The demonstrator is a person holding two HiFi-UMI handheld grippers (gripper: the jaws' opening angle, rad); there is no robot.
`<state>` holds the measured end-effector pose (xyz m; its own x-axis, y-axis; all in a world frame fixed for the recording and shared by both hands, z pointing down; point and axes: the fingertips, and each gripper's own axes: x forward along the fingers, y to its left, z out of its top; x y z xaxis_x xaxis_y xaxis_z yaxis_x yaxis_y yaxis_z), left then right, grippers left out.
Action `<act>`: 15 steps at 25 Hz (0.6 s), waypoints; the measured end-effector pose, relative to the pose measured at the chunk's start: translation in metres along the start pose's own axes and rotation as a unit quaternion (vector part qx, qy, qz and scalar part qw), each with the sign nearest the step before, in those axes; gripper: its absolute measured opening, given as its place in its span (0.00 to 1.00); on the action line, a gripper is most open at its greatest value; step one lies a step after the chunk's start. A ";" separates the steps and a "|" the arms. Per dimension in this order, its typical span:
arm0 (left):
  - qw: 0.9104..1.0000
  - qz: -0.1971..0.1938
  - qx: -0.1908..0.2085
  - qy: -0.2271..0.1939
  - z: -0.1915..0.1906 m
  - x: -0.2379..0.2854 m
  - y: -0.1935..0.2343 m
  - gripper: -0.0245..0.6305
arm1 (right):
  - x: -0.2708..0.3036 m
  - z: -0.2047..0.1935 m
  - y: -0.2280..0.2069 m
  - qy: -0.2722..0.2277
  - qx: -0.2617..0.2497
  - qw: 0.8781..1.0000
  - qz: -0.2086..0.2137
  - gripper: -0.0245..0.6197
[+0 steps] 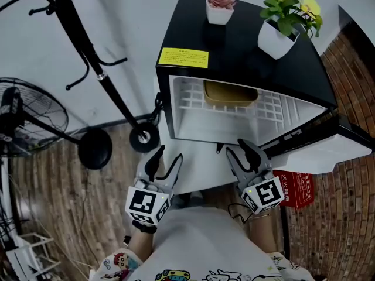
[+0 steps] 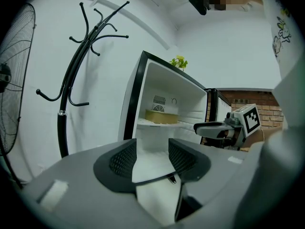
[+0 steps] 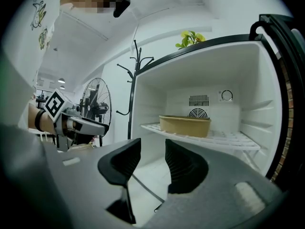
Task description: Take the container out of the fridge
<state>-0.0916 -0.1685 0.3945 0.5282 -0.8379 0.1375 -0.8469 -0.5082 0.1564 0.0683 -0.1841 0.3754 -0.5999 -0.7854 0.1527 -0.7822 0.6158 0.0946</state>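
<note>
A small black fridge (image 1: pixel 246 57) stands with its door (image 1: pixel 328 145) swung open to the right. On its white wire shelf (image 3: pixel 224 138) sits a tan container (image 1: pixel 229 95) (image 3: pixel 185 125) (image 2: pixel 161 116), toward the back. My left gripper (image 1: pixel 164 163) (image 2: pixel 152 155) and right gripper (image 1: pixel 243 152) (image 3: pixel 152 157) hover side by side in front of the fridge opening, below shelf level. Both are open with nothing between their jaws. Neither touches the container.
Two potted plants (image 1: pixel 220 6) (image 1: pixel 288 22) stand on the fridge top. A black coat rack (image 1: pixel 88 57) with round base and a floor fan (image 1: pixel 26 116) are at the left. A red box (image 1: pixel 296 189) lies on the floor under the open door.
</note>
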 end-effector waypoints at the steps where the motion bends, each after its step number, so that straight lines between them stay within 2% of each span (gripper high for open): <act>1: 1.000 -0.002 0.000 0.000 -0.001 0.001 -0.001 0.35 | 0.000 0.000 -0.001 0.001 -0.004 1.000 -0.001 0.28; 15: 1.000 -0.028 0.002 0.007 -0.004 0.016 -0.013 0.35 | 0.006 0.013 -0.015 0.008 -0.073 0.997 -0.011 0.30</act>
<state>-0.0719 -0.1739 0.3988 0.5748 -0.8058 0.1422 -0.8167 -0.5542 0.1609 0.0748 -0.1988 0.3625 -0.5788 -0.7986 0.1648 -0.7621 0.6017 0.2393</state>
